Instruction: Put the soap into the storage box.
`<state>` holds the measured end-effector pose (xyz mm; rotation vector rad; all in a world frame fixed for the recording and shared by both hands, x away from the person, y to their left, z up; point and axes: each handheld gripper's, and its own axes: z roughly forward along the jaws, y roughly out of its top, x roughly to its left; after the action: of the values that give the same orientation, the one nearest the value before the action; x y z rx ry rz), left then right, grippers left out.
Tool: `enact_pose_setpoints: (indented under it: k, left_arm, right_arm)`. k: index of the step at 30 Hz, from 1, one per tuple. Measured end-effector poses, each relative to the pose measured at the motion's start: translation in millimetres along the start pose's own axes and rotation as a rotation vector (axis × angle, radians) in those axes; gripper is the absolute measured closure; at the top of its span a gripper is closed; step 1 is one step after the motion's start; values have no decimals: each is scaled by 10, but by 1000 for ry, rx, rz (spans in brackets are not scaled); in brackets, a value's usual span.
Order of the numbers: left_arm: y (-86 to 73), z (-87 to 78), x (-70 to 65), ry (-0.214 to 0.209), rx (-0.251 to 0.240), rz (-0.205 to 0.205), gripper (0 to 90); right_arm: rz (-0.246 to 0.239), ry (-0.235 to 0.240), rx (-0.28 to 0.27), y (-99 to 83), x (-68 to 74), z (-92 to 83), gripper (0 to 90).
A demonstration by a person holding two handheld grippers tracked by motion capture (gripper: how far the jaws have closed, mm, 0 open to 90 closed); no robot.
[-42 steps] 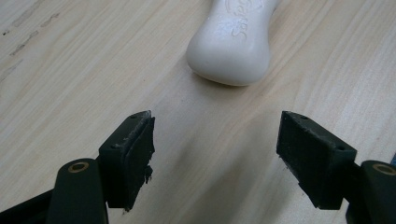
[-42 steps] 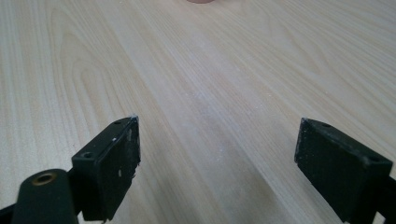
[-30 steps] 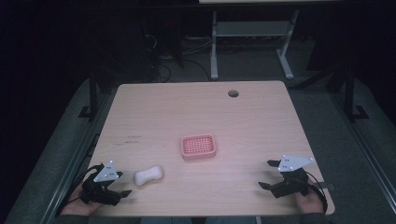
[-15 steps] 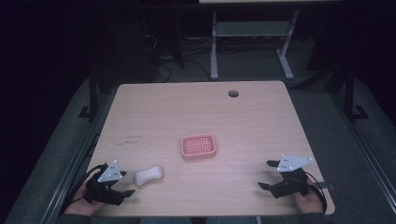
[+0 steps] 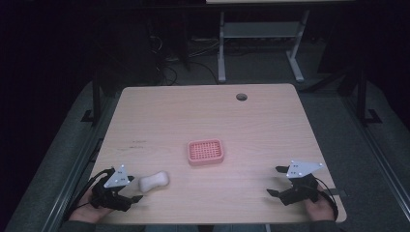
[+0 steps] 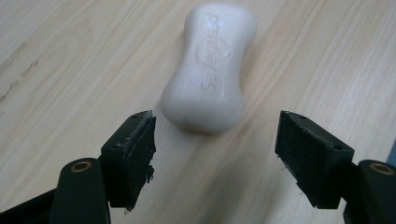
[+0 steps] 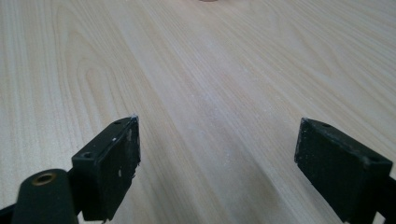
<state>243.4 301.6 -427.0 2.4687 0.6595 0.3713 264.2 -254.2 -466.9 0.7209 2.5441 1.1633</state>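
A white bar of soap (image 5: 154, 181) (image 6: 208, 70) lies flat on the wooden table (image 5: 203, 121) near its front left. My left gripper (image 5: 131, 192) (image 6: 215, 154) is open just short of the soap's near end, its jaws standing wider than the bar. A pink soap dish (image 5: 206, 151) with a ridged floor sits at the table's middle. At the front right my right gripper (image 5: 276, 181) (image 7: 217, 163) is open over bare wood, with nothing between its jaws.
A round cable hole (image 5: 241, 96) is set in the table's far right part. Grey carpeted floor and a white desk frame (image 5: 261, 43) lie beyond the far edge. A pencil-like scuff (image 5: 131, 143) marks the wood at left.
My left gripper has crept right and forward toward the soap, its jaws now framing the bar's near end. The right gripper, soap and dish have stayed put.
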Motion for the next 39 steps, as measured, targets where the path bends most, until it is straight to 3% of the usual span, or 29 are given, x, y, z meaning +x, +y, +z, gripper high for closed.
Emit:
enact_pose_setpoints:
  k: [13,30,39]
  left_arm:
    - [208,133,14,-24,25,62,288]
    - [314,297,89,-65,56,81,306]
    - [384,412,120,-91,79,96,360]
  right_arm:
    - [-3,-1,0,-3,3,-6,135]
    - [-3,5,8,-8,1,12,135]
    - [-4,12,14,1,4,25,135]
